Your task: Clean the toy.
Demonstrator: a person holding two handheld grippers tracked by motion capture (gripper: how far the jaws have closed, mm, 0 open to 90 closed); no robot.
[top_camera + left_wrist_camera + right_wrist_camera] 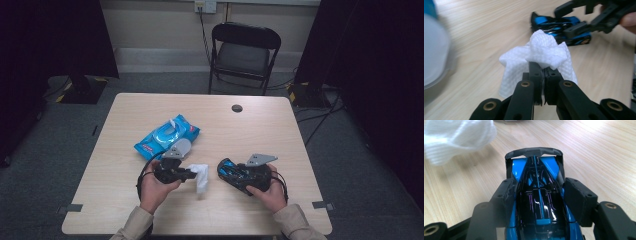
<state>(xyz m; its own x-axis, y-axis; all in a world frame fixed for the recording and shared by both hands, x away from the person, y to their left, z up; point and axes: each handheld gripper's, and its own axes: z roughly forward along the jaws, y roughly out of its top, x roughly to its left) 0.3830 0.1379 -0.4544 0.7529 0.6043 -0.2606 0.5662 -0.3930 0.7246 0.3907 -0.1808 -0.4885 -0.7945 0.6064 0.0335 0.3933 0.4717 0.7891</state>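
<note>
Wipe meets toy car: where this could slip

Wipe [202, 176] hangs from the left gripper [191, 174] just left of centre in the high view, its loose end drooping toward the desk [260, 120]. In the left gripper view the jaws are pressed together on a bunched fold of the white cloth [541, 53], with most of the sheet hanging free beyond them. The right gripper [231, 172], lower right of centre, clamps a blue and black toy car [235, 172]; in the right gripper view its pads sit against both flanks of the glossy body [537, 197], rear wing pointing away from the camera. The work looks like wiping the car down.

Risks from here, as I judge them:
- The pinch takes only a small fold, so rubbing could drag the wipe out of the jaws.
- The car's shell is smooth and tapered; sideways pressure from the wipe could make it twist or squirt out of the right jaws.
- The thin wing could snag the cloth.

The blue wipes pack [167, 136], lid flipped up, lies above the left gripper and may dry out.
</note>
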